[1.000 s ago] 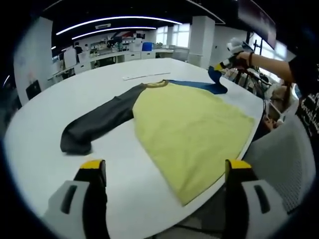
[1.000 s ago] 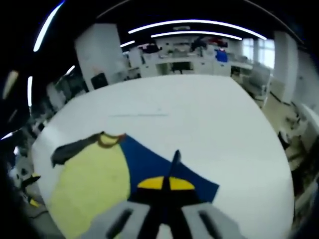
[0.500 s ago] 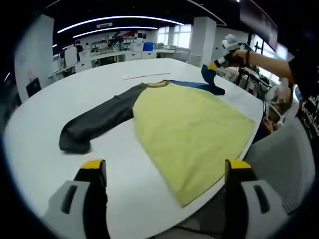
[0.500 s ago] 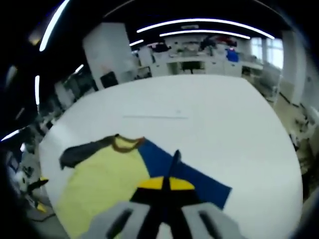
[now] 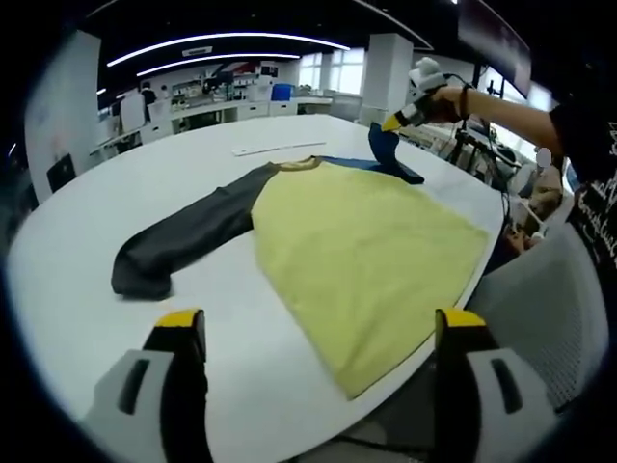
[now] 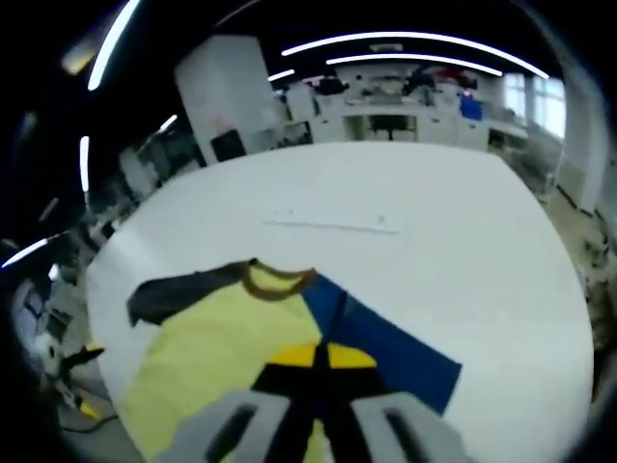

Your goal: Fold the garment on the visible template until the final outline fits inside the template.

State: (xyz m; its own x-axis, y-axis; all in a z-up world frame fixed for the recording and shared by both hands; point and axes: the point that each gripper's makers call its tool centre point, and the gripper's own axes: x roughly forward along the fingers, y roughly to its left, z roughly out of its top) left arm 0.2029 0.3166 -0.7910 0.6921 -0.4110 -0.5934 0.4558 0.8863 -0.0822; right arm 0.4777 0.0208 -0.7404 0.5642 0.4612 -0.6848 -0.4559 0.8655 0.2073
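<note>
Broadly, a white rounded desk (image 5: 87, 251) carries everything, and it spreads toward 12 o'clock in both views. On it the garment (image 5: 371, 246) lies flat: a raglan shirt with a pale yellow body, a tan neck band, one charcoal sleeve (image 5: 188, 236) stretched toward 9 o'clock in the left gripper view, and one blue sleeve (image 6: 381, 338). In that view the shirt's hem reaches the desk edge at about 5 o'clock, beside a grey mesh chair (image 5: 540, 318).

Next in size, the left gripper (image 5: 318, 333) rises from 6 o'clock with its yellow-tipped fingers spread wide and nothing between them; the shirt lies beyond them, the hem nearest the finger at 5 o'clock.

A person's hand (image 5: 453, 96) at 1 o'clock holds the right gripper (image 6: 316, 355). Its fingers are pressed together on the blue sleeve, pinching the cloth and lifting its end off the desk. In the right gripper view the blue cloth runs from the fingers toward the collar at 11 o'clock.

A thin white strip (image 6: 333, 222) lies on the desk past the collar.
</note>
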